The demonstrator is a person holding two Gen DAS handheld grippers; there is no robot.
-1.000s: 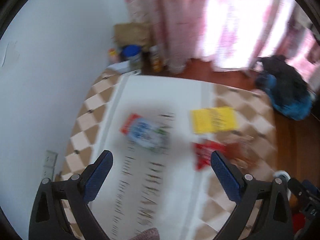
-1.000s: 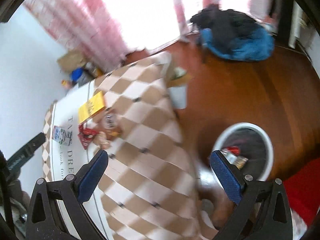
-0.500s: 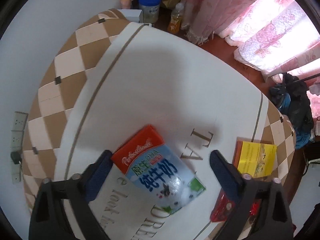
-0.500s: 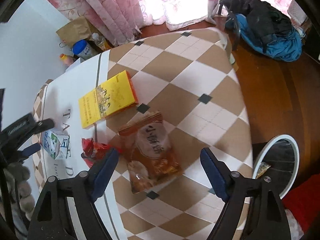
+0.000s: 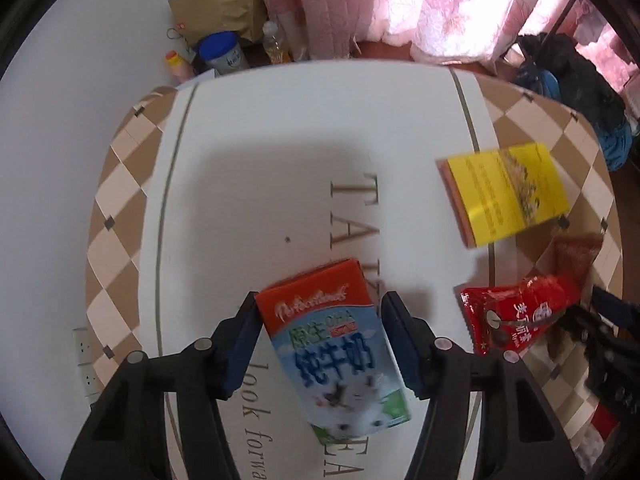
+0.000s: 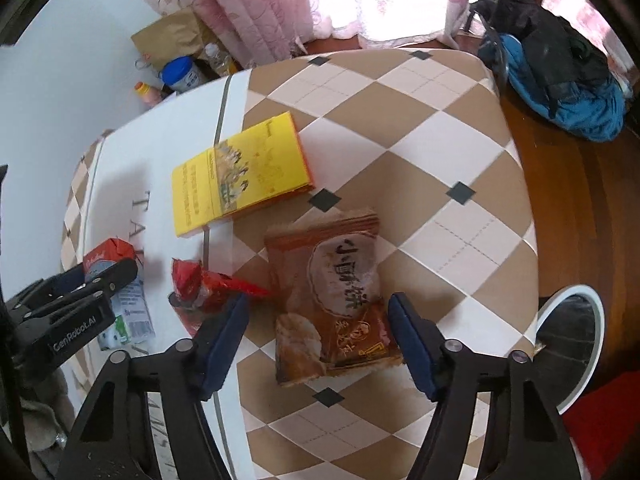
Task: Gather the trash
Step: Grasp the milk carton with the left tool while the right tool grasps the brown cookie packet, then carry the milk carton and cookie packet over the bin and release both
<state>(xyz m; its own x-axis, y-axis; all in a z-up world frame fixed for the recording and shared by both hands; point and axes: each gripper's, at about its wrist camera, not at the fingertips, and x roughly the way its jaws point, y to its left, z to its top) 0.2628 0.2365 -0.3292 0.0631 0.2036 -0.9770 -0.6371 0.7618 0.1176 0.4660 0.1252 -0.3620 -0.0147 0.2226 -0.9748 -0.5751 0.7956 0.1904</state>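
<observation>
Trash Lined Up for Both Grippers

Milk carton (image 5: pixel 336 352) is seen lying flat on the desk (image 5: pixel 280 152), right between the fingers of the left hand-held gripper (image 5: pixel 318 342). The fingers are close on both sides, but it cannot be told if the carton is squeezed yet. The brown snack bag (image 6: pixel 334 300) is also on the desk, between the fingers of the right hand-held gripper (image 6: pixel 318 338), which are held wide apart and not touching it. A red wrapper (image 6: pixel 208 286) is just beside the bag, and a yellow box (image 6: pixel 240 174) is further back. The white bin (image 6: pixel 576 344) is seen on the floor, past the desk edge.

The carton could be pushed away or twisted if one finger touches first. The thin bag could be missed because it lies so flat. The red wrapper could be caught by mistake.
</observation>
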